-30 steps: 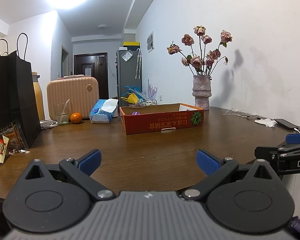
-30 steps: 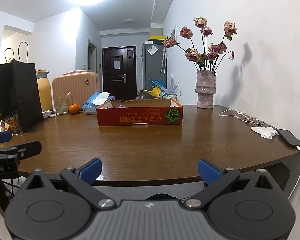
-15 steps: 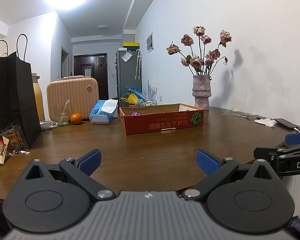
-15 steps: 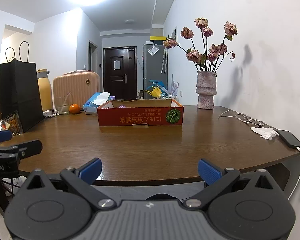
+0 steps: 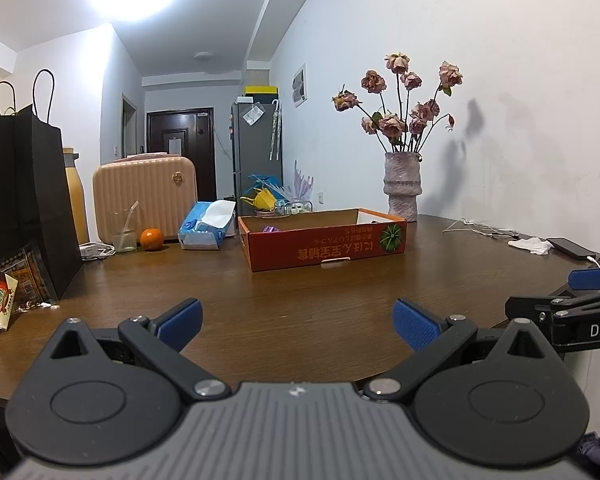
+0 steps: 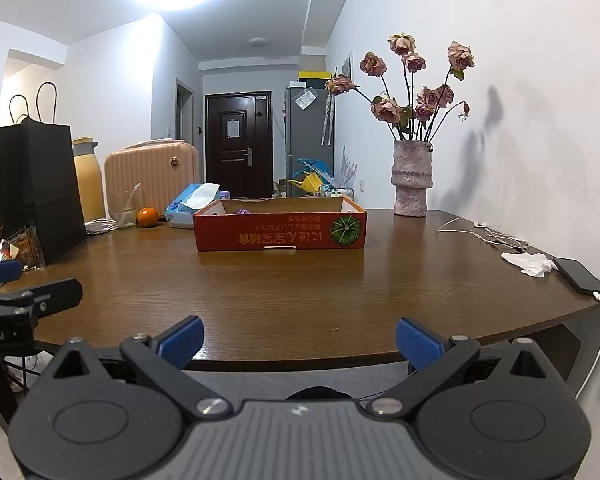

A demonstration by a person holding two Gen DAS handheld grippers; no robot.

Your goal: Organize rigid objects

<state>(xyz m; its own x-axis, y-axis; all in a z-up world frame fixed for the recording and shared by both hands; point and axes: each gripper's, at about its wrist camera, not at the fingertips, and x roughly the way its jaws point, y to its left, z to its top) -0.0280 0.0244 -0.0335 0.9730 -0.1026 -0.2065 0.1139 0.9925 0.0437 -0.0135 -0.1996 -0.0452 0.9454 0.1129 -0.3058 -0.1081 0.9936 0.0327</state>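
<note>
Little has moved since the earlier frames: the right view has crept slightly nearer the worktop. Left hand-held gripper and right hand-held gripper both spread wide, empty, held low at the near edge. Red cardboard box sits mid-worktop, well ahead of both; a purple item lies inside, mostly hidden.
</note>
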